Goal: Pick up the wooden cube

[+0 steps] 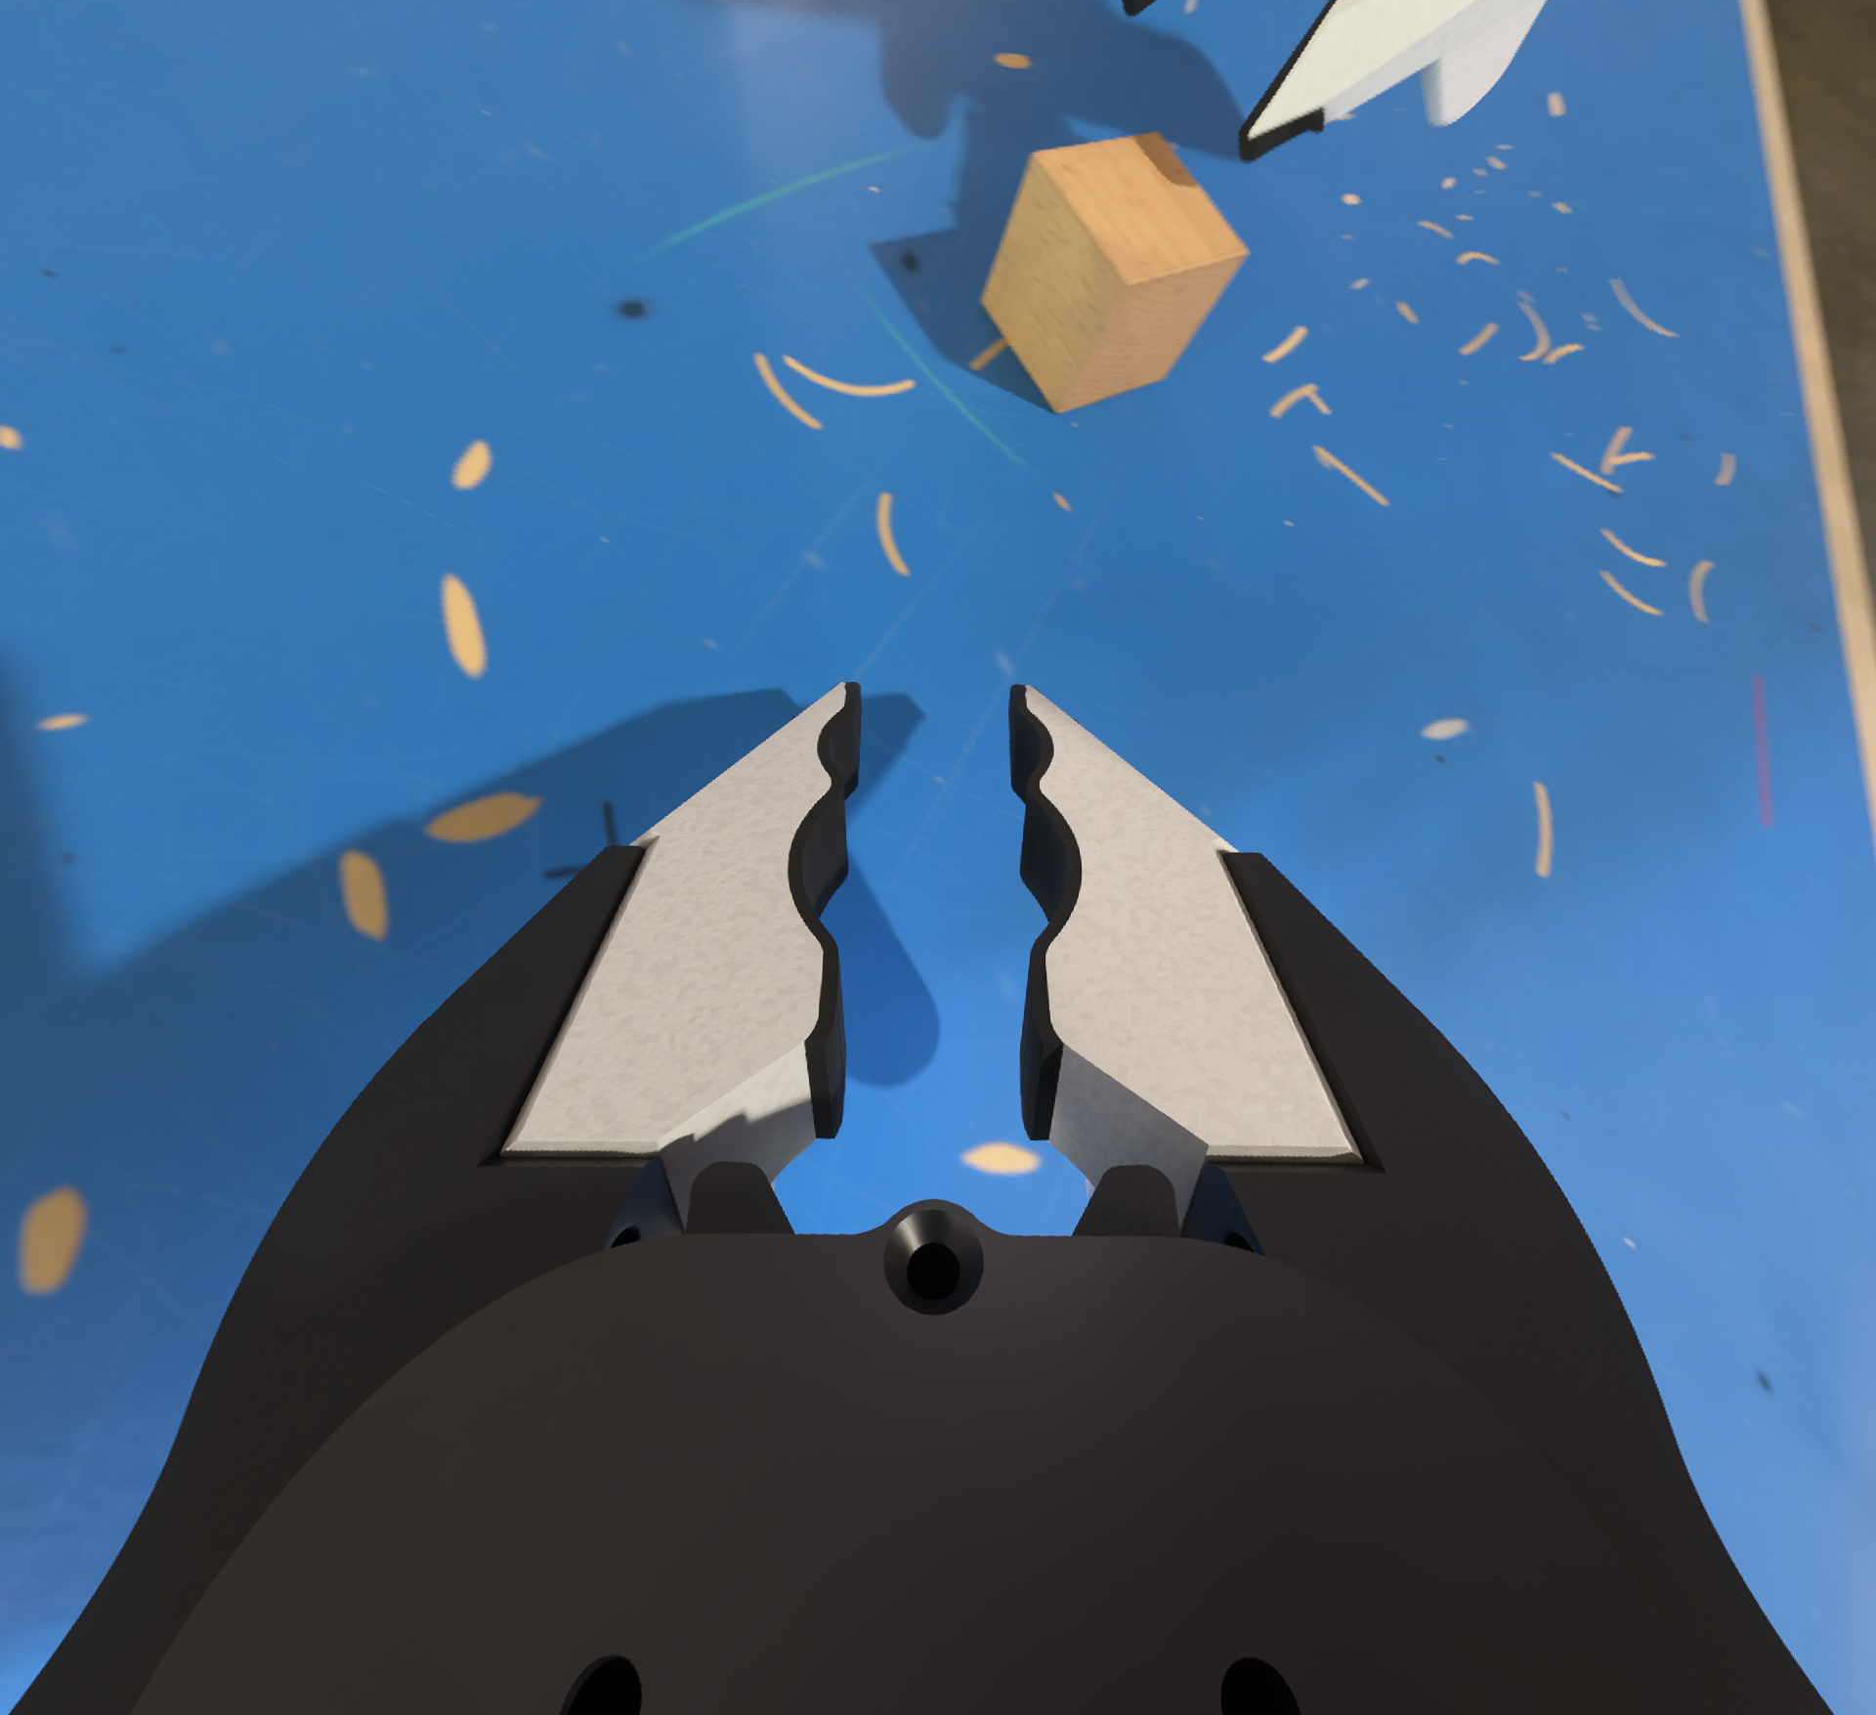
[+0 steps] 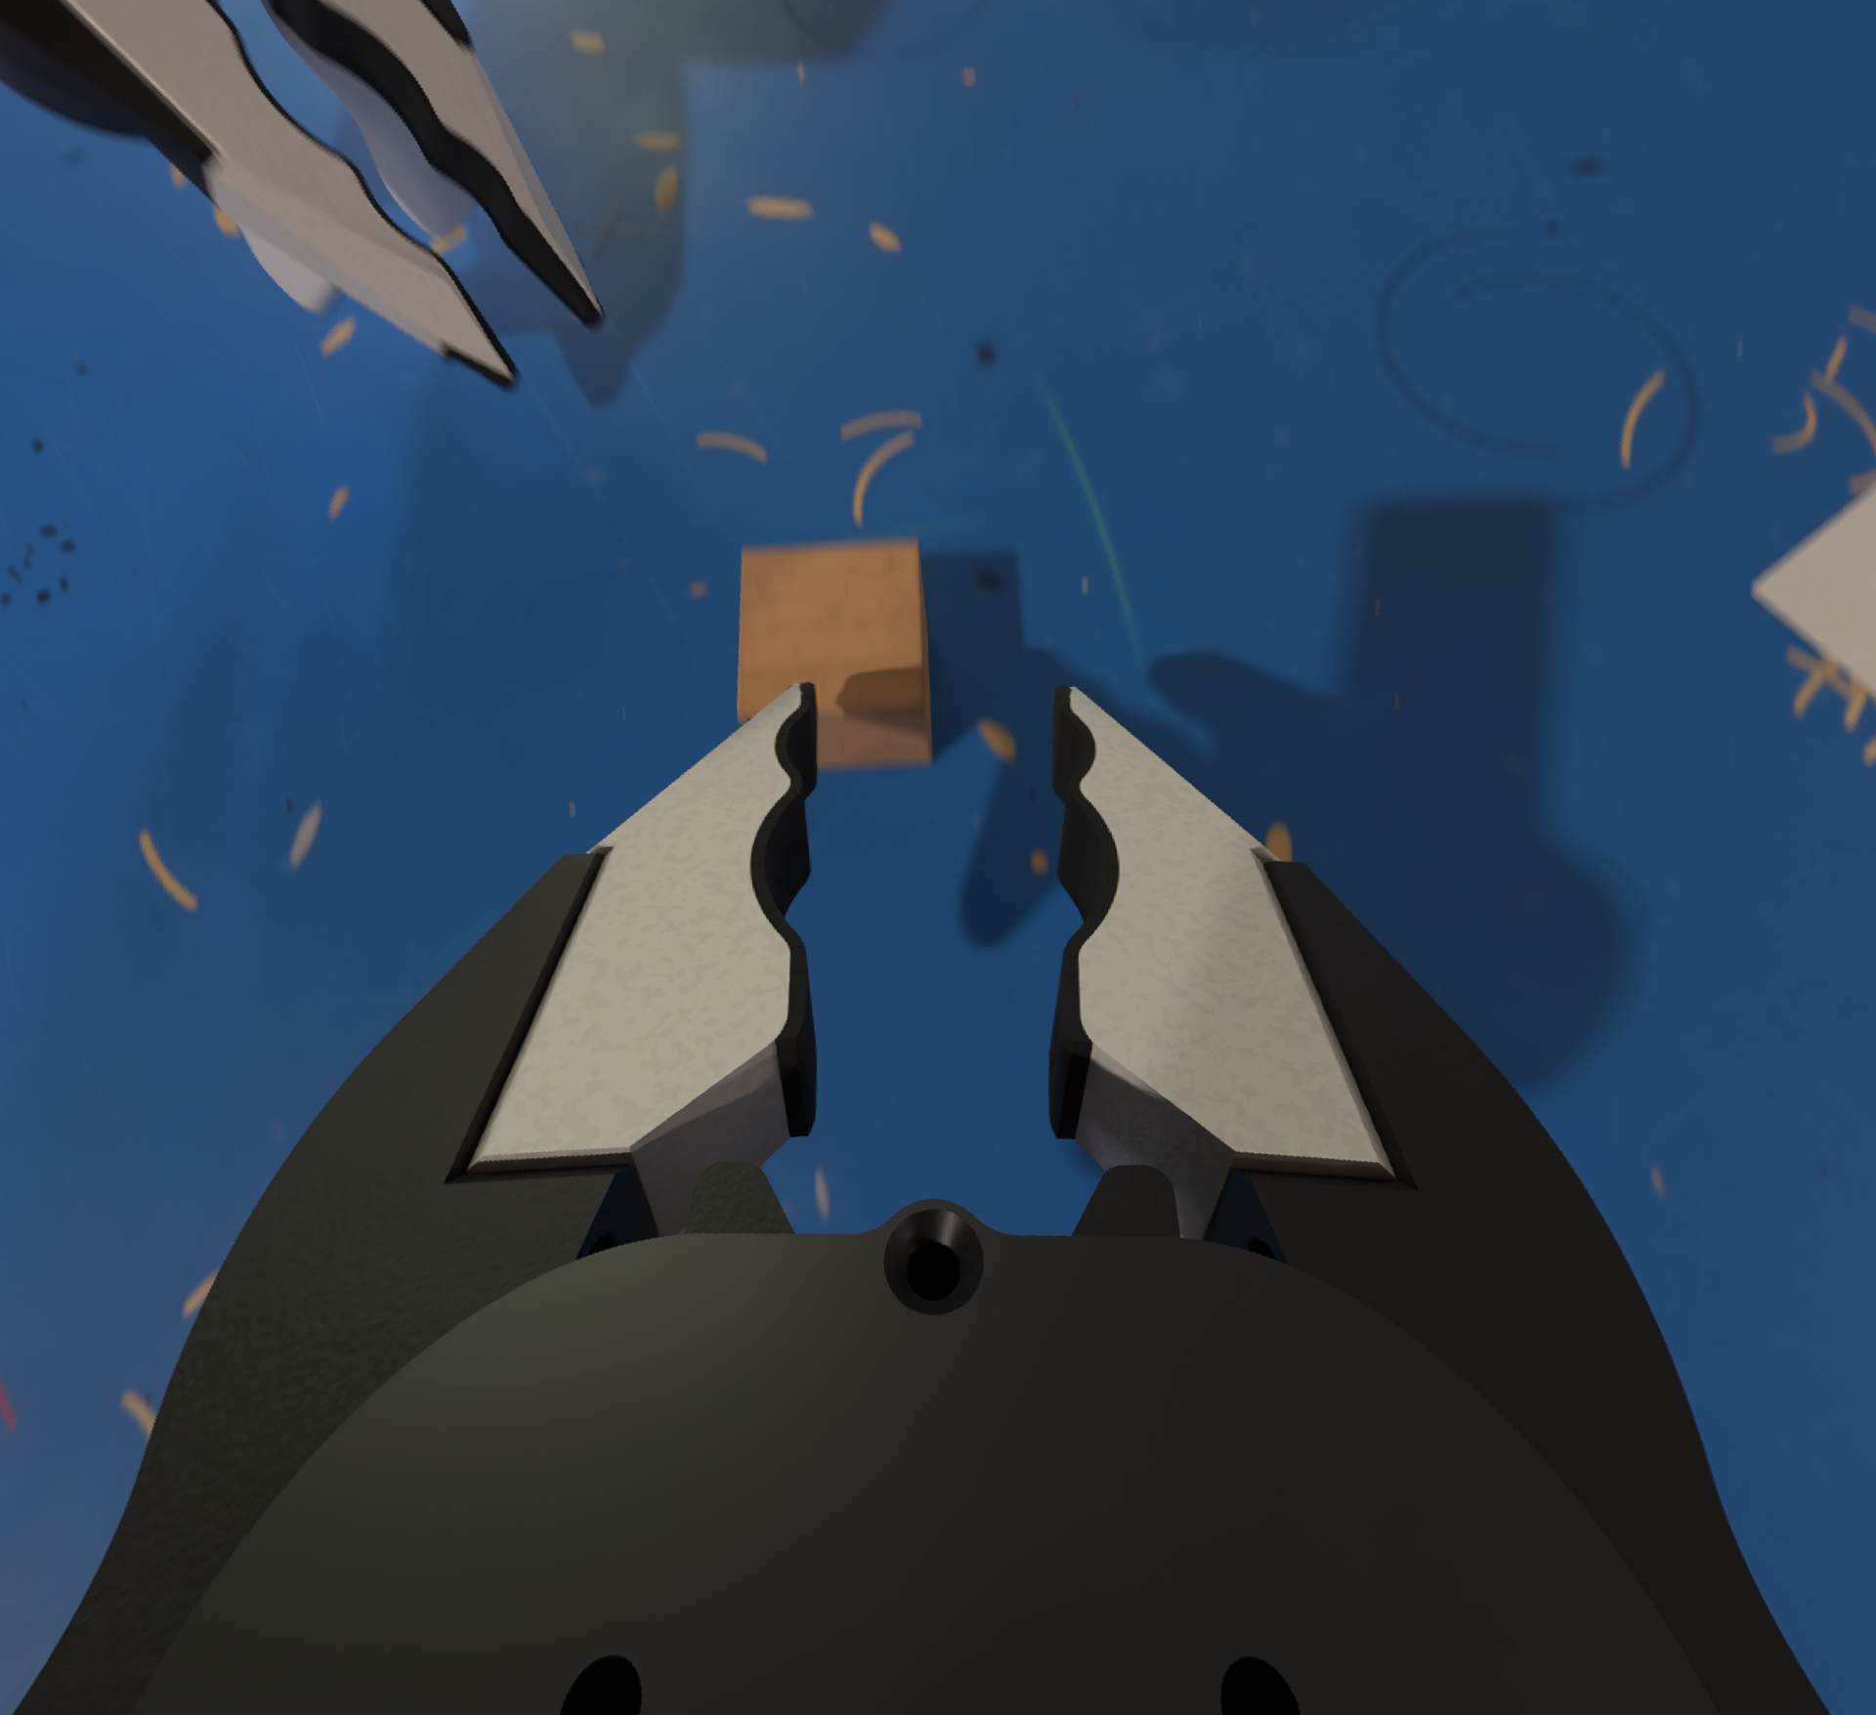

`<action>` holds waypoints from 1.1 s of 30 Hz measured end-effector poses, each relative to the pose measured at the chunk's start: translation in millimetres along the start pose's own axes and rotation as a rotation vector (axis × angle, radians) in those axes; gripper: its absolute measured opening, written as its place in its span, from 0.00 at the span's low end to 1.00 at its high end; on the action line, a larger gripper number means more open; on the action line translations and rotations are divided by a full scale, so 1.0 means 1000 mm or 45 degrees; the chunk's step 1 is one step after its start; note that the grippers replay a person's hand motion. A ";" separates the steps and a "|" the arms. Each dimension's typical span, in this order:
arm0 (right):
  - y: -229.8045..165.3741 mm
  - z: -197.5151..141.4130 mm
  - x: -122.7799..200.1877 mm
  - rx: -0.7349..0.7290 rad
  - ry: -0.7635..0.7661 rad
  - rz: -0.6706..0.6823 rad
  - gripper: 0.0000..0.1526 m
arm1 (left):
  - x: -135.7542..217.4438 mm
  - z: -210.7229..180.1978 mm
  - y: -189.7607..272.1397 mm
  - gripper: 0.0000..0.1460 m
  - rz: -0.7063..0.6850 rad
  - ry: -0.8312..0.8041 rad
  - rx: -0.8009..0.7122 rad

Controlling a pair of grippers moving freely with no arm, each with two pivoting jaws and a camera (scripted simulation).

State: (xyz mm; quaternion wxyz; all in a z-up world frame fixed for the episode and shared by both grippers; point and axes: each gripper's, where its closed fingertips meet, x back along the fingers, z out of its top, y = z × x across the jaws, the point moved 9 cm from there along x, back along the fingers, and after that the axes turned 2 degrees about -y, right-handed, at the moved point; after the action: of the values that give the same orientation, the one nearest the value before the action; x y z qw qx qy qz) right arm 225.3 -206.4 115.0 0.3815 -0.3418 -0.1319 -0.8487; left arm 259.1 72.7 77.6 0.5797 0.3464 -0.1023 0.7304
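Observation:
A light wooden cube (image 1: pixel 1112 270) sits on the blue table top (image 1: pixel 406 346). In the right wrist view the cube (image 2: pixel 838 631) lies just beyond my right gripper (image 2: pixel 934 702), a little left of its middle, partly behind the left fingertip. The right gripper is open and empty, above the cube. It also shows in the left wrist view (image 1: pixel 1188 77), above and right of the cube. My left gripper (image 1: pixel 934 702) is open and empty, well short of the cube. It shows at the upper left of the right wrist view (image 2: pixel 553 341).
Wood shavings (image 1: pixel 462 621) are scattered over the blue surface. The table's pale edge (image 1: pixel 1817 407) runs along the right of the left wrist view. A white flat piece (image 2: pixel 1827 595) lies at the right edge of the right wrist view.

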 end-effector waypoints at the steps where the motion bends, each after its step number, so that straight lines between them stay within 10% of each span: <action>1: 0.000 -0.009 0.005 -0.008 -0.025 -0.013 0.33 | 0.002 -0.002 0.002 0.21 -0.029 0.005 0.007; 8: -0.003 -0.053 0.009 -0.141 -0.097 0.016 0.37 | -0.015 0.000 0.022 0.23 -0.094 -0.114 -0.120; 19: -0.024 -0.008 -0.055 0.093 -0.073 -0.016 0.35 | -0.048 0.027 0.018 0.10 -0.158 -0.134 -0.110; 33: -0.018 -0.029 -0.032 0.018 -0.065 -0.067 0.40 | -0.006 0.014 0.000 0.22 0.028 -0.096 -0.128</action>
State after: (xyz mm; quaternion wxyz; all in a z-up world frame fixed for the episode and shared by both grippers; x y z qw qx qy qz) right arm 213.9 -190.5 72.6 0.3578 -0.3572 -0.1565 -0.8485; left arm 265.4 60.5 83.8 0.5841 0.3429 -0.1644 0.7171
